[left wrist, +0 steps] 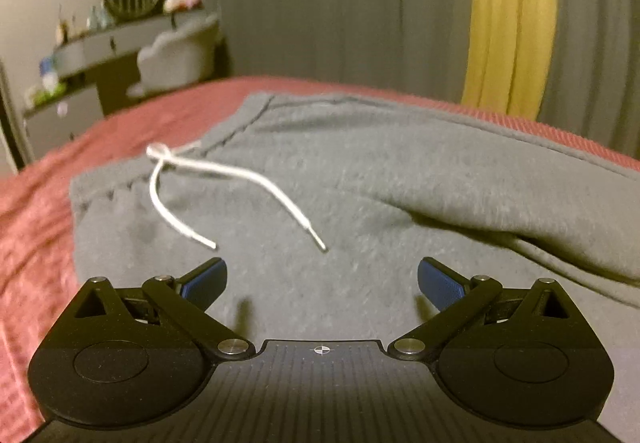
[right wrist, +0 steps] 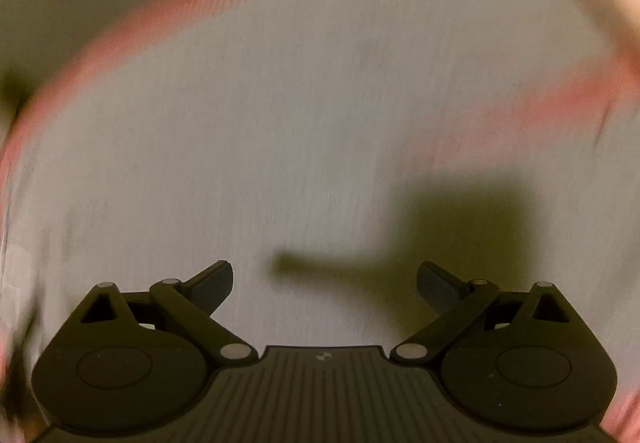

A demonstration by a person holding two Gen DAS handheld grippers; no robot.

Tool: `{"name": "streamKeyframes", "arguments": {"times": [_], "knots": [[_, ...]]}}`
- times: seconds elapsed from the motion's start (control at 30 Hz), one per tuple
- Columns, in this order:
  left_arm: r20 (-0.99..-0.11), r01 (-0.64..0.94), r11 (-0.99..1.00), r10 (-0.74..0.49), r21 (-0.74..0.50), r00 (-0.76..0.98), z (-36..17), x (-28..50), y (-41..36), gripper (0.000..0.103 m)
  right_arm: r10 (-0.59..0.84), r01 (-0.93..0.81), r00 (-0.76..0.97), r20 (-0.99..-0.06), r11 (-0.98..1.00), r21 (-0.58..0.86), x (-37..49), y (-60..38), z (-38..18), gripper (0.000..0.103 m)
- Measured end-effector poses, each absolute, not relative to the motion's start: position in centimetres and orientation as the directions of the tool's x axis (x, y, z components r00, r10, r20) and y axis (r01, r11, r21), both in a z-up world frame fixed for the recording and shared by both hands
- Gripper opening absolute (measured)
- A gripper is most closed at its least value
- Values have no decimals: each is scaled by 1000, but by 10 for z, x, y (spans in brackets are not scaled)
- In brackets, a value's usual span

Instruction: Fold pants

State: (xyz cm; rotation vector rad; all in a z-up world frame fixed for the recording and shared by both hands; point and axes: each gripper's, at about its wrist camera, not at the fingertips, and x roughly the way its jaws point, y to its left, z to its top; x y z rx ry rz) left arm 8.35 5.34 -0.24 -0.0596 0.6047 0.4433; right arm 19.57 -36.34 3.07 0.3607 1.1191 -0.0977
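The grey pants [left wrist: 360, 171] lie on the bed [left wrist: 48, 203] in the middle of the frame, already doubled over, so one more fold is probably left. Both the left hand-held gripper [left wrist: 322, 279] and the right hand-held gripper [right wrist: 324, 281] have their fingers apart and hold nothing.

Grey pants [left wrist: 360, 179] spread ahead of the left gripper's blue-padded fingers [left wrist: 208, 279], with a white drawstring [left wrist: 224, 173] just beyond them. Underneath lies a ribbed pinkish-red bedspread [left wrist: 36, 211]. Farther ahead hang grey curtains [left wrist: 320, 3] with a yellow one [left wrist: 512, 15].
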Motion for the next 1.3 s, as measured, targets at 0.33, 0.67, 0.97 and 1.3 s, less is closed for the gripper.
{"name": "streamKeyframes", "arguments": {"times": [0.33, 0.67, 0.97, 1.3], "knots": [[-524, -310, 922, 388, 234, 758, -20, 84, 19, 103, 14, 638, 490, -872, 675, 370, 397, -436, -11, 98], [-585, -280, 927, 375, 250, 719, -31, 90, 14, 103, -198, 713, 463, -864, 663, 230, 409, -448, -29, 6], [-592, -337, 918, 394, 210, 704, -12, 85, 37, 103, -47, 453, 776, -630, 735, 503, 246, -451, 27, 5], [-699, -260, 936, 22, -236, 715, 55, 196, 128, 103, 66, 507, 763, -643, 555, 659, 124, -451, -75, 6]]}}
